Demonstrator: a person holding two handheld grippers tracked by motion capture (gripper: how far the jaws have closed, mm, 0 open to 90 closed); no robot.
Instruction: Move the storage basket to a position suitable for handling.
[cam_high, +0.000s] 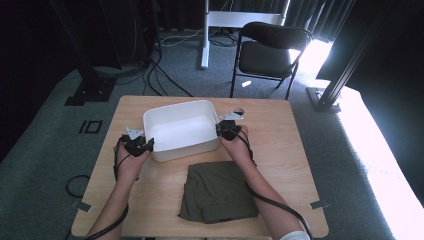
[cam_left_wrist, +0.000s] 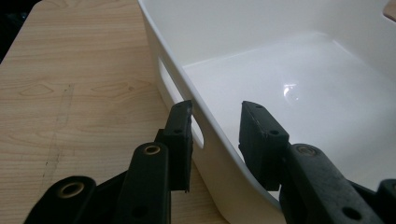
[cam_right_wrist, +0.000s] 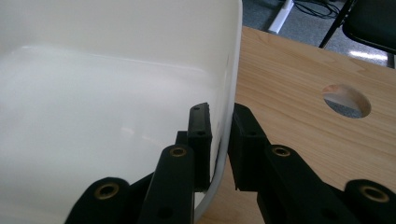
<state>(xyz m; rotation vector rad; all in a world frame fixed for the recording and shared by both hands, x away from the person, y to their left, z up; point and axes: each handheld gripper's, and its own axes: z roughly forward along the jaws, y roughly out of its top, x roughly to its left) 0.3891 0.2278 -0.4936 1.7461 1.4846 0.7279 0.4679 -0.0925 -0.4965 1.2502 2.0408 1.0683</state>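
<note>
A white tub (cam_high: 181, 129) sits in the middle of the picture, on the wooden table (cam_high: 285, 150). The left gripper (cam_high: 136, 145) pinches the tub's left wall, by the handle slot. The right gripper (cam_high: 228, 129) pinches the right wall, one jaw inside, one outside. So both sides look grabbed, and I think lifting or moving the tub comes next. The tub has nothing in it. A folded green cloth (cam_high: 217, 191) lies lower down, just below the tub, not put in yet.
</note>
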